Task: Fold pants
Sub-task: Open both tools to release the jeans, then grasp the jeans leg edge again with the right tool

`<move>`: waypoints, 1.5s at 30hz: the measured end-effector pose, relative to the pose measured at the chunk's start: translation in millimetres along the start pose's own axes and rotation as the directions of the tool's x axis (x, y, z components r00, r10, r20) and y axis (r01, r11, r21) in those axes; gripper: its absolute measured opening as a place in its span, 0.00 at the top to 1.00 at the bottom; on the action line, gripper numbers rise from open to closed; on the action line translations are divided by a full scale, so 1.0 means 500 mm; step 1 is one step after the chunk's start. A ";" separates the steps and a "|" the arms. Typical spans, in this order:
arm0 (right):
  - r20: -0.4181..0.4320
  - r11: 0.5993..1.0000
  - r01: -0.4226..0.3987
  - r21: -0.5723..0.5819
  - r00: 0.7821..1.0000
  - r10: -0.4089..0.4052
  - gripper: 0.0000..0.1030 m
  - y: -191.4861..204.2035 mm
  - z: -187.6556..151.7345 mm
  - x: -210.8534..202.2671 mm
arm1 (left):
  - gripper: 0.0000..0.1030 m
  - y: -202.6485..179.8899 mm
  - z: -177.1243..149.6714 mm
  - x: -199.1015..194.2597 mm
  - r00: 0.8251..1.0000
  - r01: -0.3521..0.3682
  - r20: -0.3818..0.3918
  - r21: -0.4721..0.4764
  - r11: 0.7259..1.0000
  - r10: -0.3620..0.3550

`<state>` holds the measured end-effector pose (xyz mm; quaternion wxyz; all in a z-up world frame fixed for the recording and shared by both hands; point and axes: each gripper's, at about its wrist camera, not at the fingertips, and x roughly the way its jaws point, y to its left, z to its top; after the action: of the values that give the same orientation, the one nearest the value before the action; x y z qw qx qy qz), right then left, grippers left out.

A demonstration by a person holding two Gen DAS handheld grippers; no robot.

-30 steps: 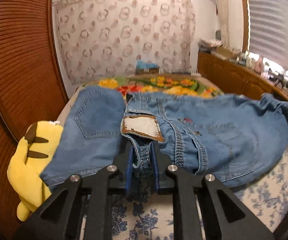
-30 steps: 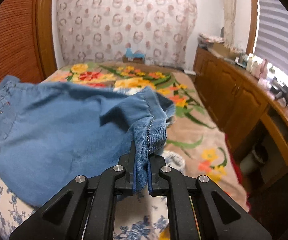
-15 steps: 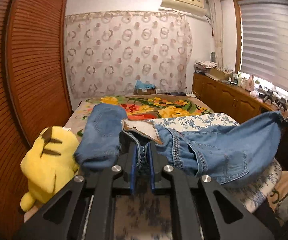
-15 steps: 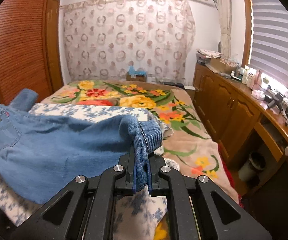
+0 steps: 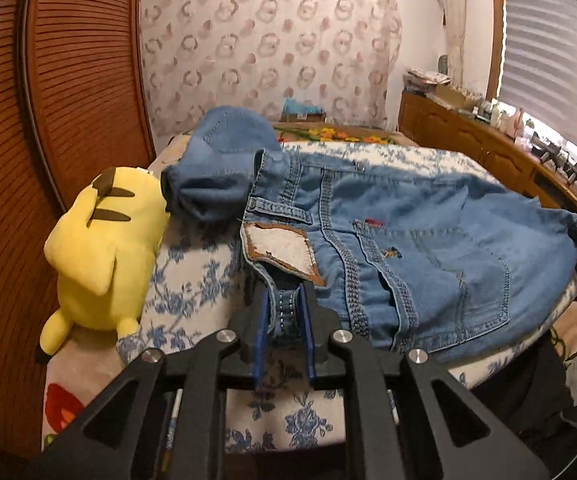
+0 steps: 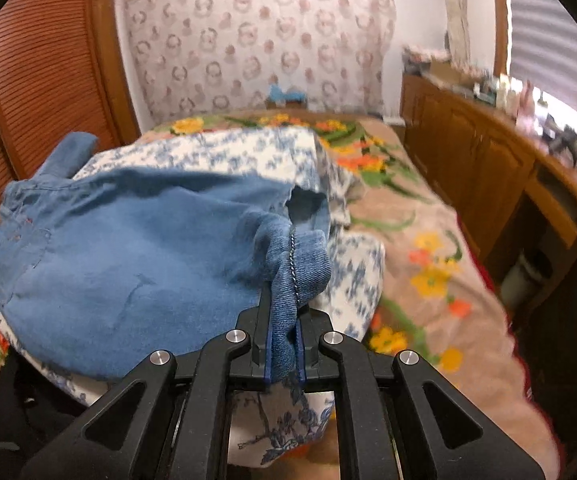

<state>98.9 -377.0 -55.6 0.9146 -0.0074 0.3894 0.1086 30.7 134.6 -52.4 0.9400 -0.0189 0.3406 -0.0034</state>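
Right wrist view is motion-blurred along the wooden cabinets (image 6: 484, 172), and its frame cuts off the bed (image 6: 416, 248) with the floral blanket. Blue denim pants (image 5: 428, 248) lie spread across a blue-flowered white cloth (image 5: 192, 276) on that bed, beside a yellow plush toy (image 5: 100, 248). Left gripper (image 5: 284, 312) is clamped narrowly on the waistband; right gripper (image 6: 284, 332) is clamped on a bunched leg hem.

Both wrist views close, angled down across the bed (image 5: 192, 280) toward the curtain (image 6: 256, 40), sharing jeans (image 5: 428, 248), right view perhaps motion-blurred.
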 end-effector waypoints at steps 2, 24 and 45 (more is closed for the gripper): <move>-0.007 1.000 -0.002 0.016 1.000 0.002 0.94 -0.004 -0.013 0.006 | 0.82 -0.007 -0.005 -0.004 1.000 0.001 0.001 0.012 1.000 -0.001; 0.023 0.999 -0.022 0.035 1.000 0.021 0.77 -0.006 -0.070 -0.069 | 0.40 -0.175 0.038 0.070 0.981 0.194 -0.037 0.077 0.978 -0.192; 0.041 0.999 -0.044 0.012 0.998 0.043 0.57 -0.005 0.082 0.014 | 0.39 -0.274 0.001 0.159 0.965 0.255 -0.083 0.079 0.964 -0.248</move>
<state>133.0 -374.0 -32.3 0.9199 0.0093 0.3713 0.1260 92.7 -4.0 -97.7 0.9190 -0.0199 0.3686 -0.1386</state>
